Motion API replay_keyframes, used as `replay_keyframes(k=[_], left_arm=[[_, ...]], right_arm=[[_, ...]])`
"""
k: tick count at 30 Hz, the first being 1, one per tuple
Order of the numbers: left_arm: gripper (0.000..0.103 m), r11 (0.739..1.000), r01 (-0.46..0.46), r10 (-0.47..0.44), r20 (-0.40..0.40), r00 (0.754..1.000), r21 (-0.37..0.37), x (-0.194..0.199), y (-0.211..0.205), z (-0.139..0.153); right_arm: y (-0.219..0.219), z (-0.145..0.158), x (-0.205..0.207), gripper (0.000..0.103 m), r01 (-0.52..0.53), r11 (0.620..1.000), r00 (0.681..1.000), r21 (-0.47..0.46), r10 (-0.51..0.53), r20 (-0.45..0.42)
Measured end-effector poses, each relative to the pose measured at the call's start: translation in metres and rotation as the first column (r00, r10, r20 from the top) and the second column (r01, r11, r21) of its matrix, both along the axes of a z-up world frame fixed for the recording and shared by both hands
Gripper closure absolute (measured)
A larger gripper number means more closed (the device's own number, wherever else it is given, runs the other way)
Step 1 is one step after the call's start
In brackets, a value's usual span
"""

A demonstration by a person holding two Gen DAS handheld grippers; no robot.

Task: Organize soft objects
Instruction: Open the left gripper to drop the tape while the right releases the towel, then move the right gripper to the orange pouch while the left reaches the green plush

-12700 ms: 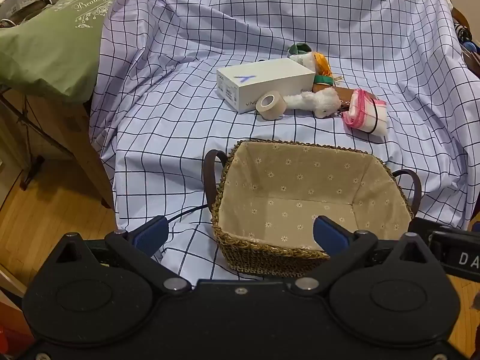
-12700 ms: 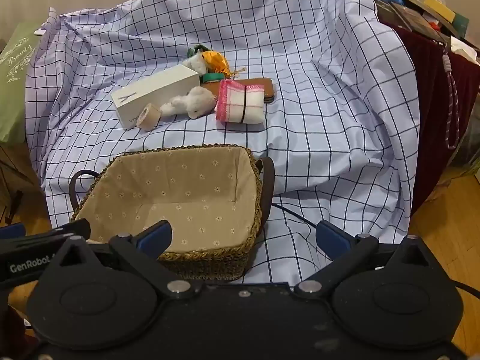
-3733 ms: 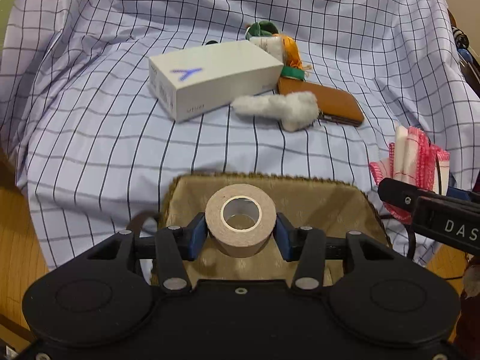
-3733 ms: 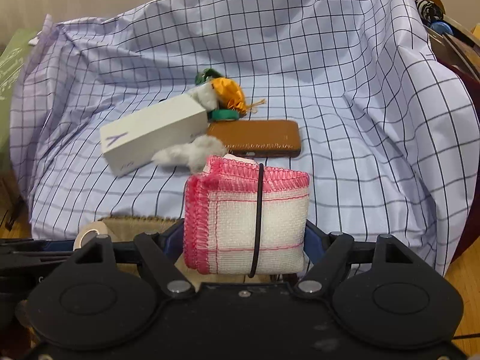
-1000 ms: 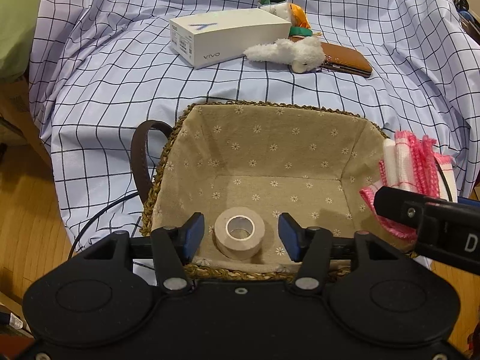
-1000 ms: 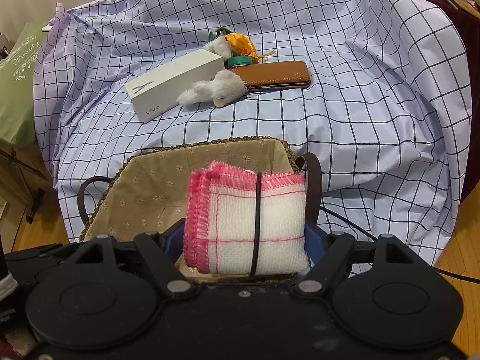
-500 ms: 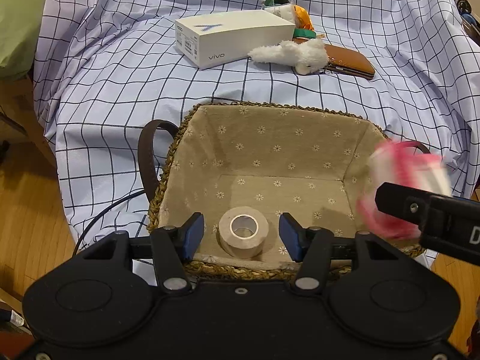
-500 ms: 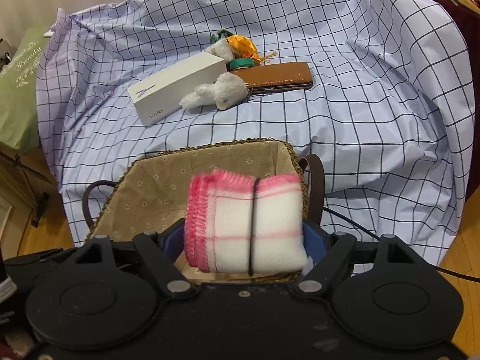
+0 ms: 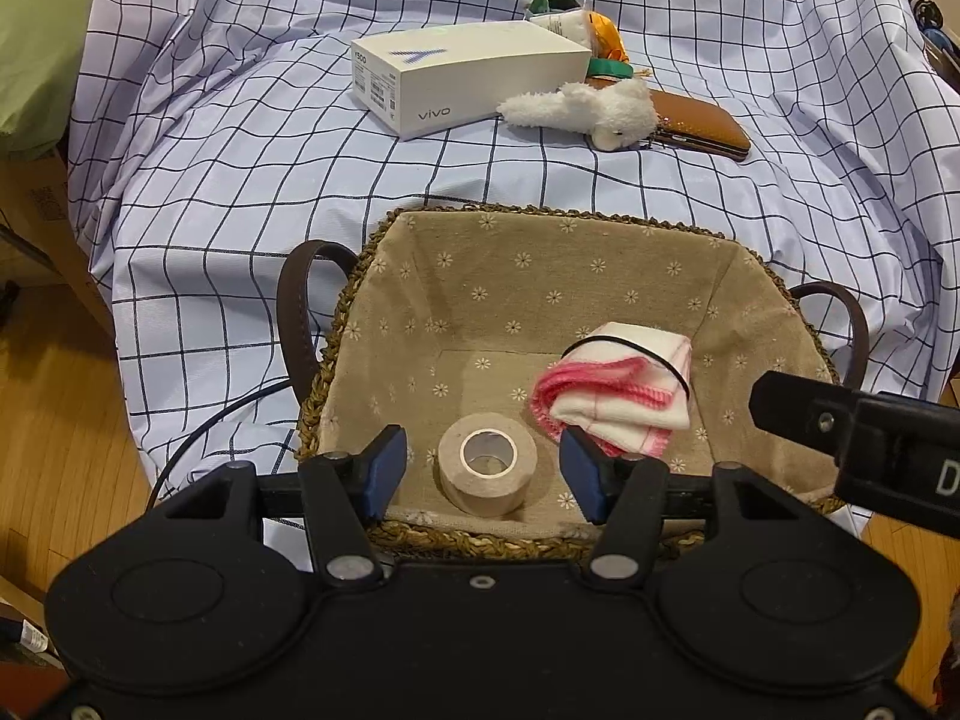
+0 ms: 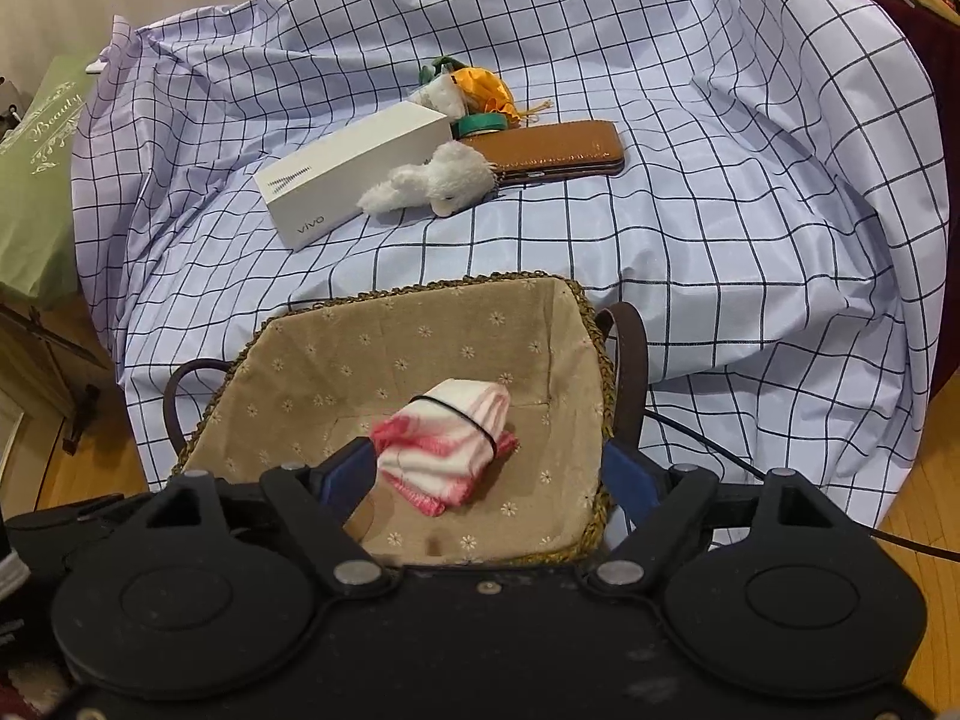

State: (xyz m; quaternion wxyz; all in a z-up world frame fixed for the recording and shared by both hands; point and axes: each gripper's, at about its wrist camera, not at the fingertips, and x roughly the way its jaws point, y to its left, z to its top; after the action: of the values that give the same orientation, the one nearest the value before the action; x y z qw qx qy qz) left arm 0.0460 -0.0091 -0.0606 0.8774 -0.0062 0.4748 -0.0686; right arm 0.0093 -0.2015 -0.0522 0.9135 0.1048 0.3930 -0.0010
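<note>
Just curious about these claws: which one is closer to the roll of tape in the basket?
Left. The left claw hangs open right over the tape roll, which lies between its fingers. The right claw is open farther along, above the folded cloth beside it.

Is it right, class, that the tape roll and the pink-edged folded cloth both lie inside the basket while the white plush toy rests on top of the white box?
Not quite. The white plush toy lies on the checked sheet beside the white box, not on top, as the left wrist view shows. The tape roll and folded cloth do lie in the basket.
</note>
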Motion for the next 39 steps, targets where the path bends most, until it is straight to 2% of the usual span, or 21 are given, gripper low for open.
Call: replay_keyframes(k=[19,23,26,34,39], left_arm=[[0.047,1.000,0.007,-0.007,0.009,1.000,0.016,-0.001,-0.002,0.000],[0.039,1.000,0.009,-0.010,0.021,1.000,0.029,-0.001,-0.003,0.002],[0.040,0.999,0.008,-0.010,0.035,0.999,0.040,-0.002,-0.003,0.006],[0.039,0.996,0.033,-0.039,0.079,0.996,0.079,0.001,-0.010,0.018],[0.039,0.996,0.045,-0.051,0.073,0.996,0.079,0.008,-0.009,0.021]], right_arm=[[-0.001,-0.004,0.000,0.021,0.005,1.000,1.000,-0.010,-0.005,-0.007],[-0.001,-0.005,0.002,0.021,0.009,1.000,1.000,-0.021,-0.009,-0.010],[-0.002,-0.005,0.003,0.021,0.018,0.999,1.000,-0.029,-0.018,-0.011],[-0.004,0.007,0.010,0.021,0.042,0.997,0.999,-0.066,-0.041,0.018],[-0.009,0.019,0.022,0.021,0.054,0.996,0.998,-0.065,-0.051,0.037]])
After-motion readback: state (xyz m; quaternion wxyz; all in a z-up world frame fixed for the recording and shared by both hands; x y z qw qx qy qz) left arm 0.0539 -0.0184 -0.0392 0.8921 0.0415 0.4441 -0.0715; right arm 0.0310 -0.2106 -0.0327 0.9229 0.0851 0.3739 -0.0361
